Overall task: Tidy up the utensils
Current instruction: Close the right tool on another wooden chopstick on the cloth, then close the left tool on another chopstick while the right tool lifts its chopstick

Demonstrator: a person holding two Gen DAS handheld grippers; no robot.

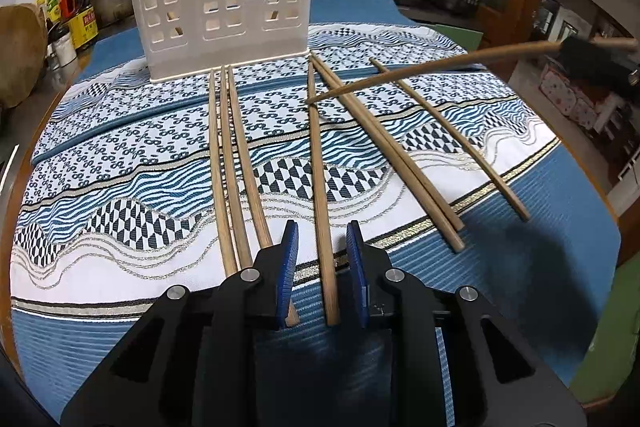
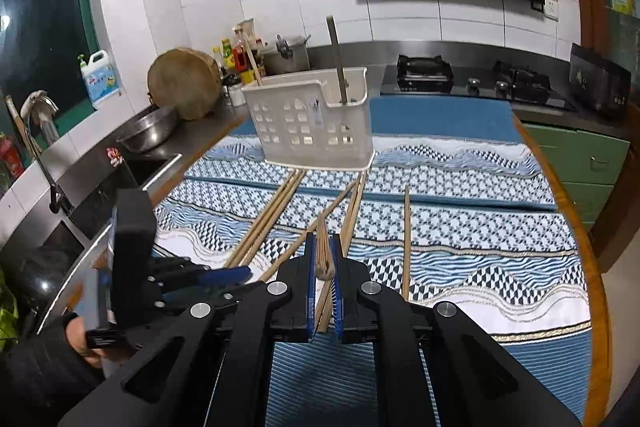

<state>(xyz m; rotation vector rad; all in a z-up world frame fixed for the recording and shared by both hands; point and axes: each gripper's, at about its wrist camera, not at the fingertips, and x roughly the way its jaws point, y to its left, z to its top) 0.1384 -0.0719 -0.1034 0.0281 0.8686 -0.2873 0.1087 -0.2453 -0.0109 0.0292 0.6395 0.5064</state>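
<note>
A round table (image 1: 24,131) fills most of the room in front of me, covered by a blue and white patterned cloth (image 1: 120,187). Behind it runs a kitchen counter (image 2: 460,99) with a gas stove (image 2: 424,71), a metal bowl (image 2: 148,131) and a thick wooden chopping block (image 2: 184,83). At the far side of the cloth stands a white plastic utensil holder (image 1: 224,11) with window-shaped cut-outs, and 2 chopsticks stand upright inside it, 1 toward each end. On the cloth in front of the holder lie wooden chopsticks: 3 side by side (image 1: 224,163) on the left, then 1 alone (image 1: 320,187), then a pair touching each other (image 1: 384,155), then 1 more (image 1: 448,139) well to the right. The left gripper (image 1: 322,259) hangs low over the near end of the lone chopstick, its blue pads (image 1: 290,259) on either side of that stick with a gap showing on both sides, so it is not yet gripping. The right gripper (image 2: 323,263) is clamped tight on 1 chopstick (image 2: 322,247), which is lifted off the cloth and pointing toward the holder, its far tip crossing above the sticks that lie flat.
</note>
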